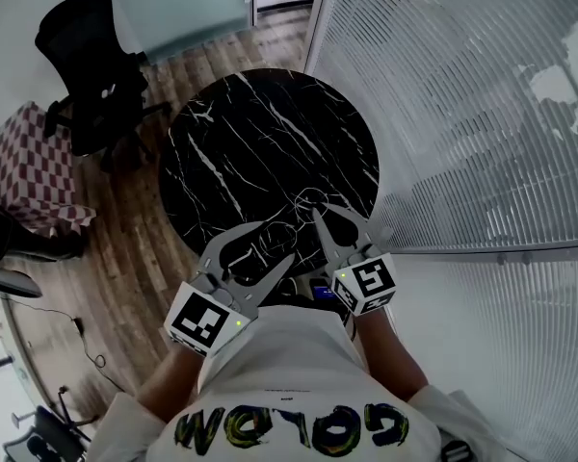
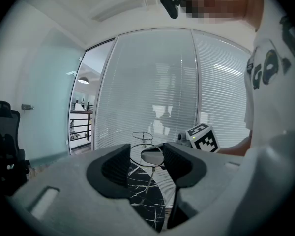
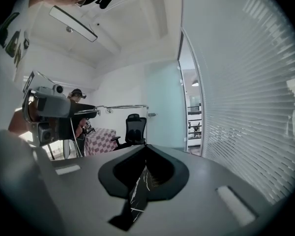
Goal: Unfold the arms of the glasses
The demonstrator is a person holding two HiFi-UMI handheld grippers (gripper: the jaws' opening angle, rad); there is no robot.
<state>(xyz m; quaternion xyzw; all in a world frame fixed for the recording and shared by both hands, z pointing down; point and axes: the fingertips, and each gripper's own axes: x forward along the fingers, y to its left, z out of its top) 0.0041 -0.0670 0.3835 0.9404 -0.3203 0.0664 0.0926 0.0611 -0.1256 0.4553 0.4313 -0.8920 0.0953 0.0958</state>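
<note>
Left hand-held gripper (image 2: 146, 164) clamps one lens of the glasses (image 2: 147, 154); right hand-held gripper (image 3: 146, 148) is closed.

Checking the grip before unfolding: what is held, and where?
The left gripper seems to hold the glasses by one lens rim; the right gripper is shut, with nothing seen in it.

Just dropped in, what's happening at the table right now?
A person works a gripper in each hand over a round black marble table. The left gripper holds the wire-rimmed glasses by one lens, with a pad on either side of it. The right gripper is shut, tips together near the glasses; no arm shows between its jaws.
</note>
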